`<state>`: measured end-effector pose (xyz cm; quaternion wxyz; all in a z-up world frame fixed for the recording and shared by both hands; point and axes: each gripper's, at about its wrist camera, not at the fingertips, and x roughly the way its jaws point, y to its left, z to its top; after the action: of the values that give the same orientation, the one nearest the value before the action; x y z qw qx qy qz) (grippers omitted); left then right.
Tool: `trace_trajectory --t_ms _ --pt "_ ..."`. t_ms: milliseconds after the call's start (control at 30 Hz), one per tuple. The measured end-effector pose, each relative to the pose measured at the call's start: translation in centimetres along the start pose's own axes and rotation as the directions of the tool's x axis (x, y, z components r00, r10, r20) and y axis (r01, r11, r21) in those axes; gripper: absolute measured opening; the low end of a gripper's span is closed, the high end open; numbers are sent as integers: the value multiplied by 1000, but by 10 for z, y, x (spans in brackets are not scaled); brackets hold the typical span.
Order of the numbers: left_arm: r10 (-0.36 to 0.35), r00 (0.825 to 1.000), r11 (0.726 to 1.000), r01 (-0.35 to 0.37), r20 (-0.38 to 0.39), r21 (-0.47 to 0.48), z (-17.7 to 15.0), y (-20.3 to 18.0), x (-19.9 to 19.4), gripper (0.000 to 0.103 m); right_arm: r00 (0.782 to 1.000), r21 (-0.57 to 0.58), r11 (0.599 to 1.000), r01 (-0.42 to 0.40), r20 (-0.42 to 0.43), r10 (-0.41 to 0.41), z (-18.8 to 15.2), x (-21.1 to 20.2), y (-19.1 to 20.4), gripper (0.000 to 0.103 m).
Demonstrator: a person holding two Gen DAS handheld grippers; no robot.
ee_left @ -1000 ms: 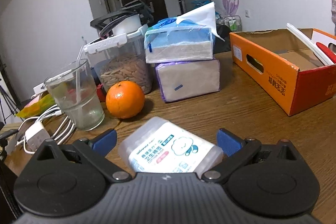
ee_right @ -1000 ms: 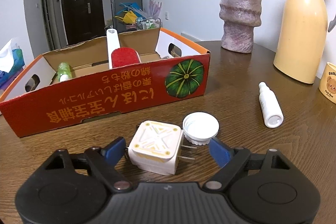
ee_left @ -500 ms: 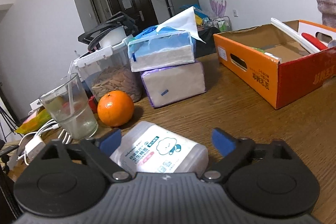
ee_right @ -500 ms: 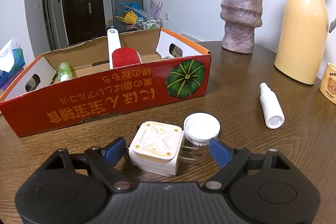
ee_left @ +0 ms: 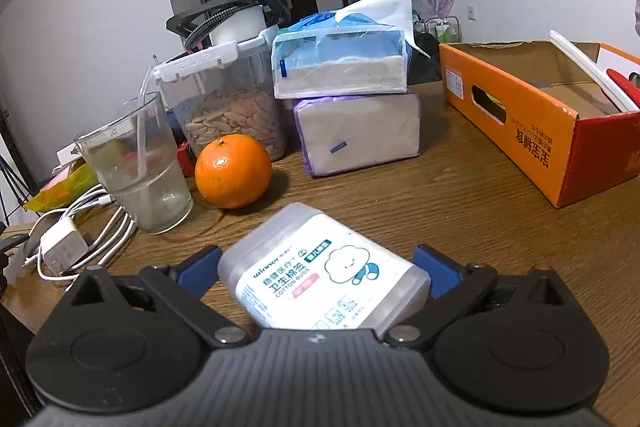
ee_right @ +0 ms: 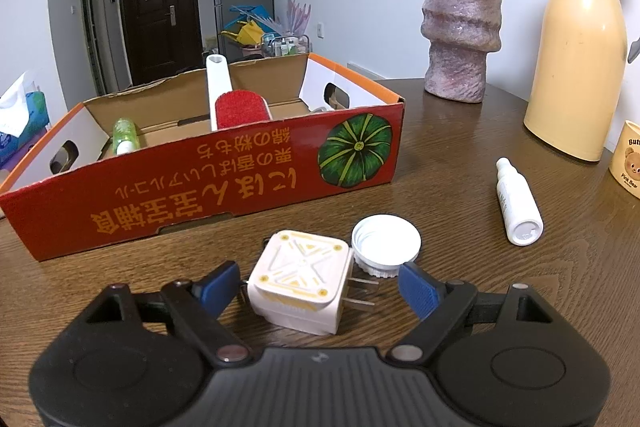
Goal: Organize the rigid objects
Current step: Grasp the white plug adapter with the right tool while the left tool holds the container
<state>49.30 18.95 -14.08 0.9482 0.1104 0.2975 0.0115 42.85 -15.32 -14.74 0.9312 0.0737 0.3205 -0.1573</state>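
Observation:
In the left wrist view my left gripper (ee_left: 316,273) has its blue fingers against both sides of a clear cotton bud box (ee_left: 324,277), which is tilted on the wooden table. The orange cardboard box (ee_left: 536,131) stands to the right. In the right wrist view my right gripper (ee_right: 318,285) is open around a white plug adapter (ee_right: 298,281) on the table, its fingers not touching it. A white bottle cap (ee_right: 386,245) lies just beyond the adapter. The red cardboard box (ee_right: 208,175) behind holds a red brush (ee_right: 238,109) and a green bottle (ee_right: 125,135).
Left view: an orange (ee_left: 233,171), a glass of water (ee_left: 138,167), a seed jar (ee_left: 232,99), stacked tissue packs (ee_left: 352,111), a white charger with cables (ee_left: 66,247). Right view: a small white bottle (ee_right: 518,201), a vase (ee_right: 460,31), a yellow thermos (ee_right: 580,55).
My left gripper's fingers have closed in onto the cotton bud box, and the left view has swung about. My right gripper has stayed almost still around the adapter.

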Motion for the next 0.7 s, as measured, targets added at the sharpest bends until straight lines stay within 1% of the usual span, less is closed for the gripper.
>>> trace_trajectory --t_ms 200,300,333,367,400,533,700 --pt "6 1000 1000 -6 5 12 0 -2 -3 102 1000 0 1000 -1 0 1 0 0 0 85" --pt "21 999 1000 -22 34 17 0 -3 -10 102 1000 -1 1000 -3 2 3 0 0 0 85" --pt "25 999 1000 -26 45 16 0 -3 -13 102 1000 -2 1000 -7 3 7 0 -1 0 77" --pt "29 998 999 -30 55 16 0 -4 -16 102 1000 -4 1000 -14 3 14 -1 -1 1 71" --pt "33 998 999 -34 62 16 0 -5 -18 102 1000 -8 1000 -26 -1 26 -1 -1 1 68" --pt "46 995 999 -48 89 20 0 -9 -26 102 999 -14 999 -37 2 37 -1 -3 2 68" --pt "56 993 998 -56 102 1 0 -10 -34 102 998 -21 999 -50 32 51 -2 -8 2 68"
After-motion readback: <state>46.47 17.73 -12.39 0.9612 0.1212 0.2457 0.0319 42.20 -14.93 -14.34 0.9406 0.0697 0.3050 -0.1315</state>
